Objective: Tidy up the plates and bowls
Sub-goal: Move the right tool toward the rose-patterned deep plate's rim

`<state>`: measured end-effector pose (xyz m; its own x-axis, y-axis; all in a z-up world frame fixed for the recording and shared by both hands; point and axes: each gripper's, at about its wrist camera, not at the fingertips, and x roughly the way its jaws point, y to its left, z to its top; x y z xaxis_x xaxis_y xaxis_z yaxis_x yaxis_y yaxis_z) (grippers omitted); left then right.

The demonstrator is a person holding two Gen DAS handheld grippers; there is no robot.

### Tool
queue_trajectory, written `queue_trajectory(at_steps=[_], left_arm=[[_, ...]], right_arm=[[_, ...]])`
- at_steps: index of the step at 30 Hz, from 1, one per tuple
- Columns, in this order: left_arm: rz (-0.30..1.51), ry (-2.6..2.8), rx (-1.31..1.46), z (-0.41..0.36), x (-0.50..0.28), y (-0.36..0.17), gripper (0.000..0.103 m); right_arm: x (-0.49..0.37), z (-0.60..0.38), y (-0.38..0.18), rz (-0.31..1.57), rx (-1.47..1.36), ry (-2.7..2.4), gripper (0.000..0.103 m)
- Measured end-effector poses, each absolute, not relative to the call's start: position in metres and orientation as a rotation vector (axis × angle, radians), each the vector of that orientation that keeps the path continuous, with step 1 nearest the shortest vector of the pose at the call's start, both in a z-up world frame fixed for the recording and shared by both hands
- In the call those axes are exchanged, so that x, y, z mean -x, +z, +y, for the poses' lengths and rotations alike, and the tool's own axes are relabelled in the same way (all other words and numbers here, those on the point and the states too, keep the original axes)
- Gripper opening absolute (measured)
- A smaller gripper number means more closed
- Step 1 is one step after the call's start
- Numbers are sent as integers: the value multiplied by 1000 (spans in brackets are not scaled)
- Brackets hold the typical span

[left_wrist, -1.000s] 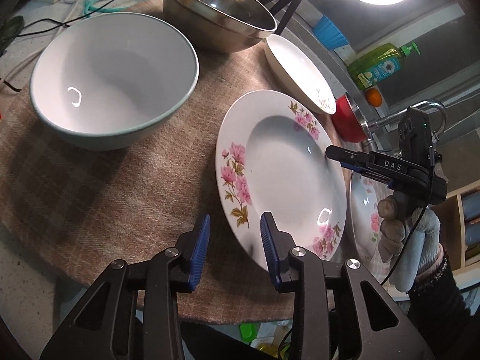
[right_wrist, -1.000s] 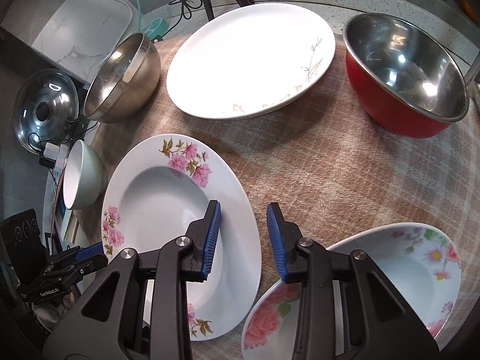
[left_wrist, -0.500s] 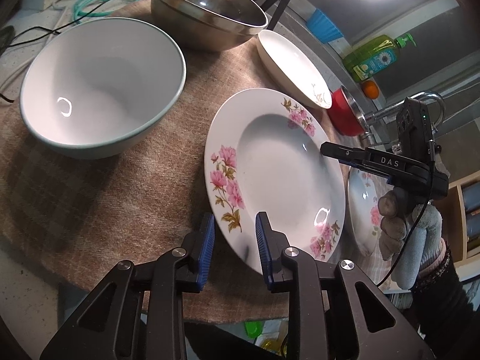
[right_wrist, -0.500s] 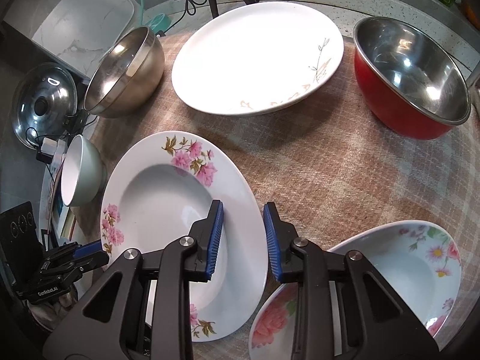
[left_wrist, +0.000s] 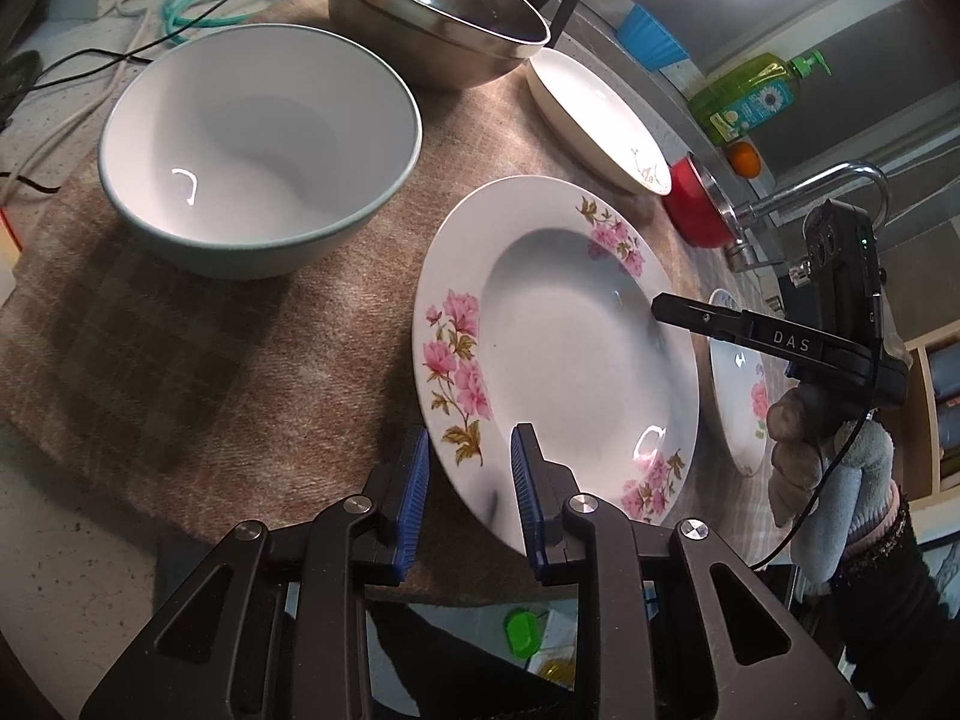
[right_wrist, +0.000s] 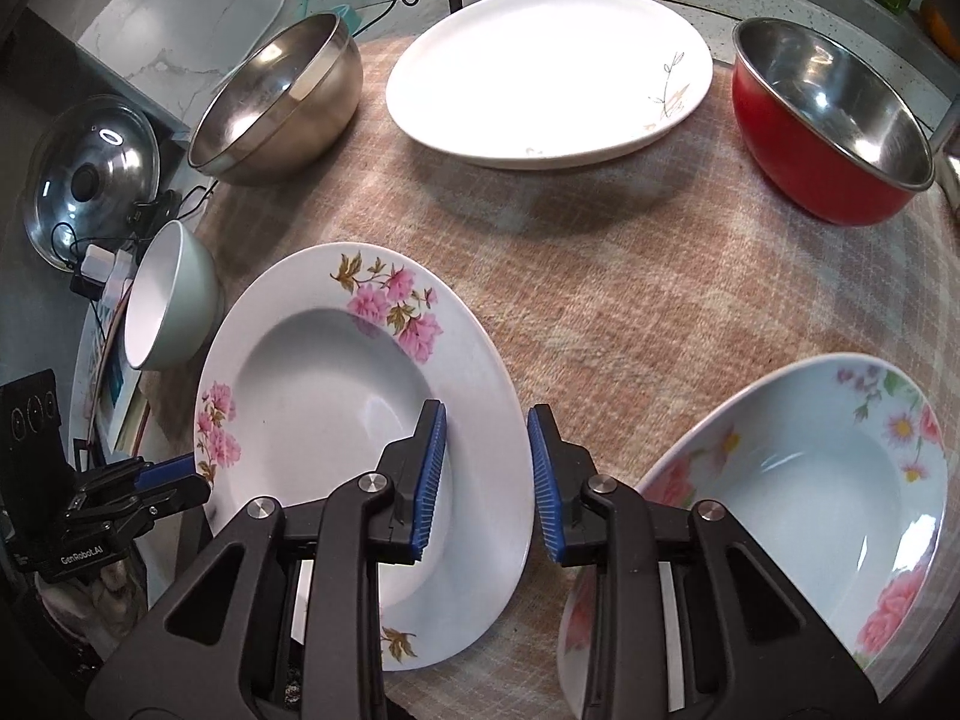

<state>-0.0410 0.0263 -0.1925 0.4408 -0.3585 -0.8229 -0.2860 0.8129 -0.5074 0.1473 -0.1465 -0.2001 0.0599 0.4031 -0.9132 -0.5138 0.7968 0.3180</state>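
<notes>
Right wrist: pink-flowered plate's (right_wrist: pixel 336 420) rim sits between open right tongs (right_wrist: pixel 487 474).

Deep plate (right_wrist: pixel 336 396), near counter's front edge: white w/ pink flowers, olive-brown leaves on rim. 2nd deep plate (right_wrist: pixel 798 480), front right corner: pale blue-white, pink/purple floral rim. Oval plate (right_wrist: pixel 540 72), back edge: white, thin brown sprig. Bowl (left_wrist: pixel 258 150): white inside, grey-green outside. Bowl (right_wrist: pixel 840 114): red outside, steel inside. Bowl (right_wrist: pixel 282 102): plain steel. Cloth (right_wrist: pixel 630 276): tan/brown plaid. Gripper pads (right_wrist: pixel 429 480): blue; bodies black.
</notes>
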Motion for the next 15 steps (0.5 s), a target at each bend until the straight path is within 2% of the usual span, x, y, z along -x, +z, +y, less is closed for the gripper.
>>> queue_trajectory(at_steps=[15], left_arm=[[1157,-77,609,26,40,-193,24]], right_arm=[[-132,-152,-204,1347,96,678,30]])
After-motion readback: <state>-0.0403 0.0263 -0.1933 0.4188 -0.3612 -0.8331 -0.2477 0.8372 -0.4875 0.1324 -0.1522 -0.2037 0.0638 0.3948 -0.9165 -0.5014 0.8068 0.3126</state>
